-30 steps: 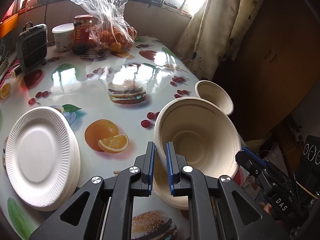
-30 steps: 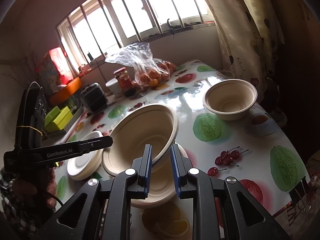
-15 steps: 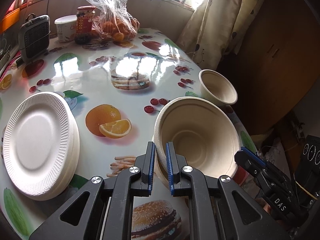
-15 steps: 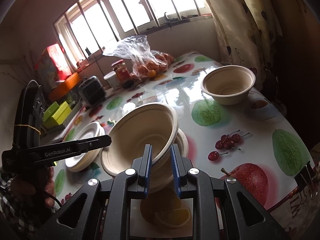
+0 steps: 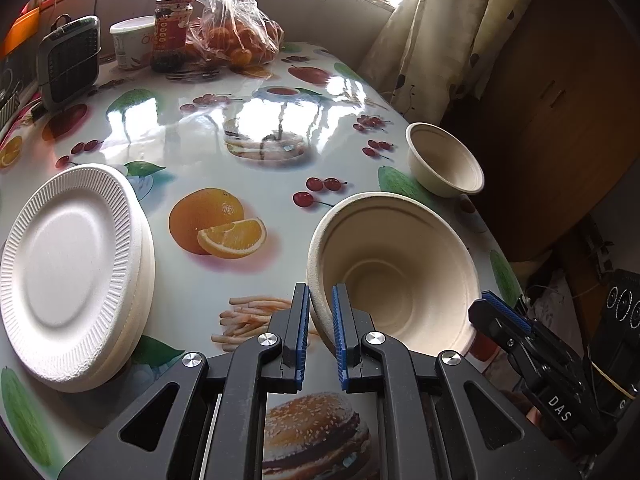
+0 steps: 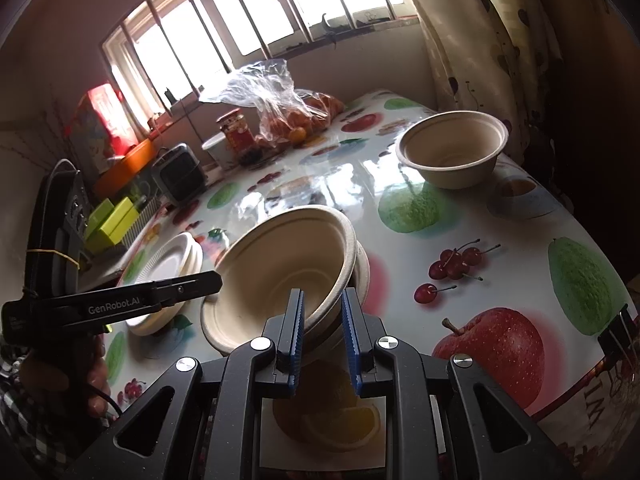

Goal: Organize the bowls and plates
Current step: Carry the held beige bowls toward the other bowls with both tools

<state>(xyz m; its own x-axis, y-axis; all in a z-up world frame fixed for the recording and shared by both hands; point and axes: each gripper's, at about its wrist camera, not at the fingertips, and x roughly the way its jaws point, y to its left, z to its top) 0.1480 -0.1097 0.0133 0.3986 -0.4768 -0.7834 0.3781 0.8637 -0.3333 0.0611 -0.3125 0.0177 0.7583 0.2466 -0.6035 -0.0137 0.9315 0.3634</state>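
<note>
My left gripper [image 5: 321, 312] and right gripper [image 6: 323, 312] both clamped on tilted bowl [image 5: 396, 272] rim, stacked plates [image 5: 72, 276] left of it, second bowl [image 5: 446, 164] beyond

Tilted beige bowl [image 5: 394, 276] (nested in another) beside white plates [image 5: 70, 276].

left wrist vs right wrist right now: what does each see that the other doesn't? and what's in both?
Left wrist only: the burger print under the left gripper, the fries print, and the wooden cabinet behind the table.

Right wrist only: the barred window, the green boxes, the red apple print and the person's hand holding the other gripper.

Both: the held bowl pinched at its rim from two sides, the far bowl, the plate stack, the bag of oranges, the jar and the small heater.
</note>
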